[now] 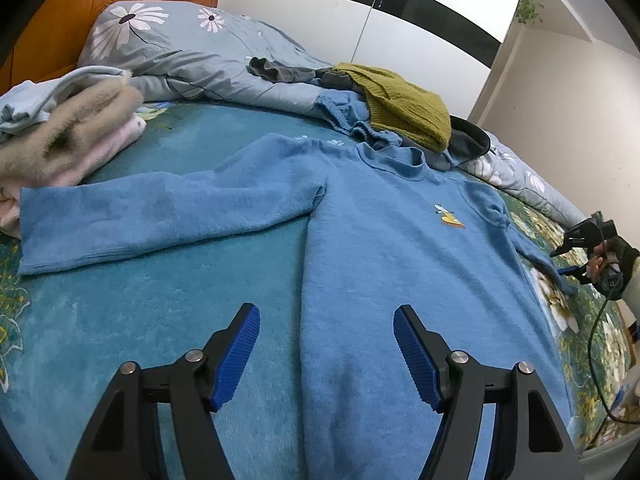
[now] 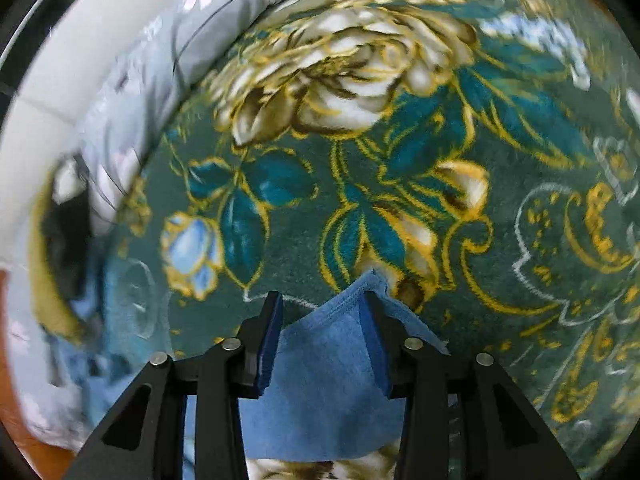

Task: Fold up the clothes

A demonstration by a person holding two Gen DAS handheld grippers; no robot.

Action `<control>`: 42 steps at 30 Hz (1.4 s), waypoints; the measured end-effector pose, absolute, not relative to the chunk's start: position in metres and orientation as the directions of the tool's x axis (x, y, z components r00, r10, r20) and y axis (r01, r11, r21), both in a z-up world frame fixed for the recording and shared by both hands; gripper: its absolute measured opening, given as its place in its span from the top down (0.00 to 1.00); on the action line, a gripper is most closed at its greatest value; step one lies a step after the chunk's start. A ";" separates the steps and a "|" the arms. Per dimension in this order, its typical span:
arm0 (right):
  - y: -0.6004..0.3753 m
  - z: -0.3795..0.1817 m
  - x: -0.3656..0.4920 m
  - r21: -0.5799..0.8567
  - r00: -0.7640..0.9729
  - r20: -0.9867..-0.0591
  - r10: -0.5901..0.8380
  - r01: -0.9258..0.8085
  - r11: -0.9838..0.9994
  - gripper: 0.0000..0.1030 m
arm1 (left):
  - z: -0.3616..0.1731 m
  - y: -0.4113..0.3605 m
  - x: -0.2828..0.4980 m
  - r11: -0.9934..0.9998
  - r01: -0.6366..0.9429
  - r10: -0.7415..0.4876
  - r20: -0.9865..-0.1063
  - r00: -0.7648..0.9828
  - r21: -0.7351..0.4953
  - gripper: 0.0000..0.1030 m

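A blue long-sleeved sweater (image 1: 384, 248) lies spread flat, front up, on the teal floral blanket (image 1: 168, 320), its left sleeve (image 1: 152, 216) stretched out to the left. My left gripper (image 1: 326, 340) is open and empty, hovering over the sweater's lower left edge. My right gripper (image 1: 576, 256) shows at the far right by the end of the other sleeve. In the right wrist view the right gripper (image 2: 322, 320) is open, with the blue sleeve cuff (image 2: 344, 344) lying between its fingers, not clamped.
A stack of folded clothes (image 1: 68, 140) sits at the left. A pile with an olive knit (image 1: 404, 108), grey and blue garments lies behind the sweater on the floral quilt (image 1: 192, 60). A wooden headboard (image 1: 72, 8) and a white wardrobe (image 1: 400, 32) stand beyond.
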State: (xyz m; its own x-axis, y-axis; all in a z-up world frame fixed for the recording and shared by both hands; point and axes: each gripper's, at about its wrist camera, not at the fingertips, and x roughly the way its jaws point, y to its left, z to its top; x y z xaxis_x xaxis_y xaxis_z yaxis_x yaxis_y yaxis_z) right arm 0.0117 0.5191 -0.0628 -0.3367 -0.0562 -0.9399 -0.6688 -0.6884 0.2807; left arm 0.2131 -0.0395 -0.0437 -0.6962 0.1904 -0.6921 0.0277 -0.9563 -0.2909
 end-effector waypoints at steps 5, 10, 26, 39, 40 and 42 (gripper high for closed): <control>0.516 -0.062 0.015 0.203 -0.305 -0.952 0.009 -0.658 -0.725 0.91 | -0.052 -0.045 0.214 -0.953 0.039 0.195 -0.706 -0.680 -0.301 0.29; 0.539 -0.035 0.034 0.499 -0.547 -0.821 -0.164 -0.548 -0.671 0.96 | -0.045 -0.051 0.219 -0.948 0.042 0.200 -0.694 -0.691 -0.315 0.29; 0.601 -0.077 0.125 0.686 -0.751 -0.624 -0.217 -0.393 -0.612 0.96 | -0.031 -0.054 0.229 -0.944 0.061 0.192 -0.687 -0.700 -0.326 0.29; 0.611 -0.058 0.147 0.539 -0.735 -0.677 -0.047 -0.452 -0.711 0.94 | -0.033 -0.172 0.244 -0.845 0.400 -0.051 -0.692 -0.721 -0.354 0.29; 0.607 -0.051 0.151 0.537 -0.746 -0.664 -0.050 -0.430 -0.726 0.94 | -0.036 -0.187 0.247 -0.822 0.442 -0.079 -0.696 -0.714 -0.360 0.29; 0.596 -0.037 0.157 0.530 -0.770 -0.636 -0.058 -0.380 -0.758 0.94 | -0.044 -0.212 0.254 -0.771 0.514 -0.125 -0.702 -0.701 -0.376 0.29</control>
